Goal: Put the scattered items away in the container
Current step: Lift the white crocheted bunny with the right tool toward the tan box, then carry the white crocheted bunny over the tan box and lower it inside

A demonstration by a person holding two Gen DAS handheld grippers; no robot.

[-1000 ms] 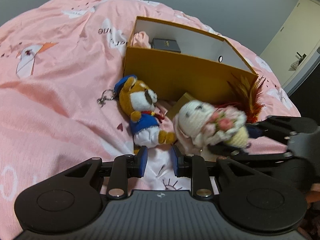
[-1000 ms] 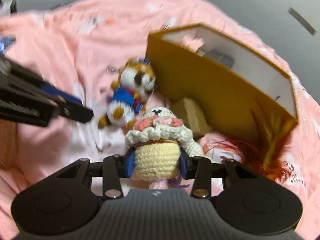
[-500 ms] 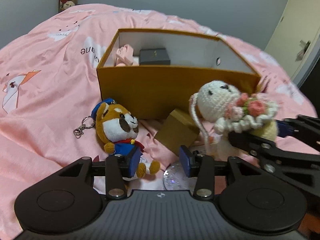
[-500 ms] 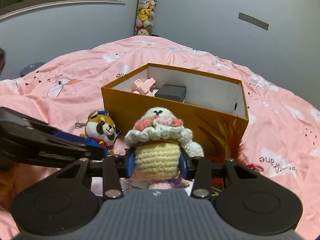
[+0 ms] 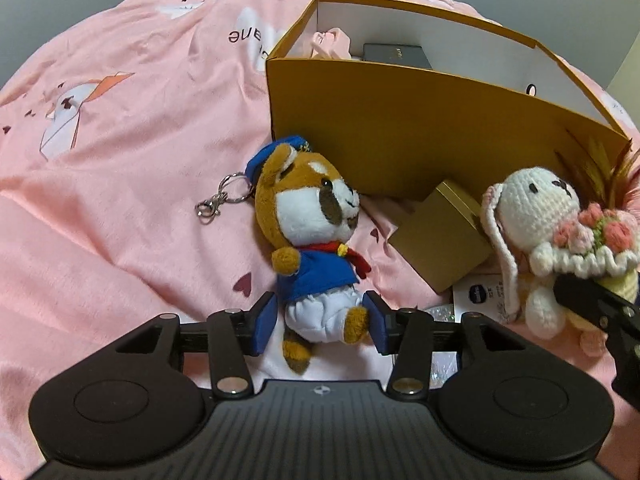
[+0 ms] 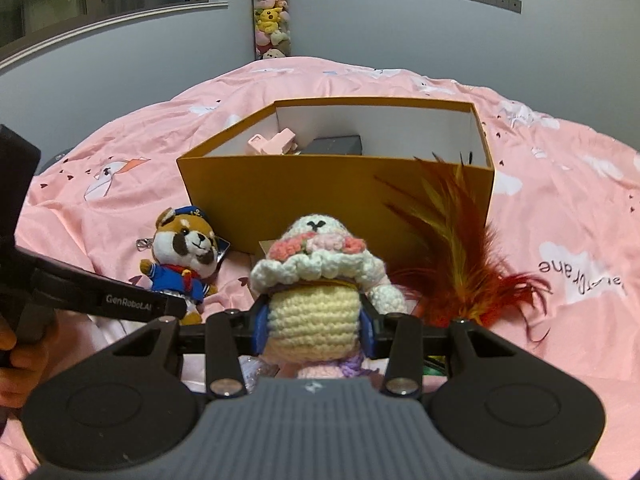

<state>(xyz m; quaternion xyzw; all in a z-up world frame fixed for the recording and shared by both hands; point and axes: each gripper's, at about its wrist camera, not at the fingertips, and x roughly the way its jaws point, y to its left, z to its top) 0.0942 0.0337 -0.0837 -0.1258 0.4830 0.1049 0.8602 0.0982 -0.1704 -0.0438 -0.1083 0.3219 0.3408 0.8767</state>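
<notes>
Bear (image 5: 310,240) lies on the blanket (image 5: 120,184) just before the box (image 5: 420,136), long axis running from the left gripper (image 5: 320,322) toward the box, legs between its spread jaws, which have just been opening; pads not pressing. Right gripper (image 6: 314,330) is clenched on the bunny (image 6: 316,280), nearer the box's open top, above the blanket.

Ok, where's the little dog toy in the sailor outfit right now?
The dog toy lies on the pink blanket in front of the orange box, beside the small gold box, its legs between the open left claw.
</notes>
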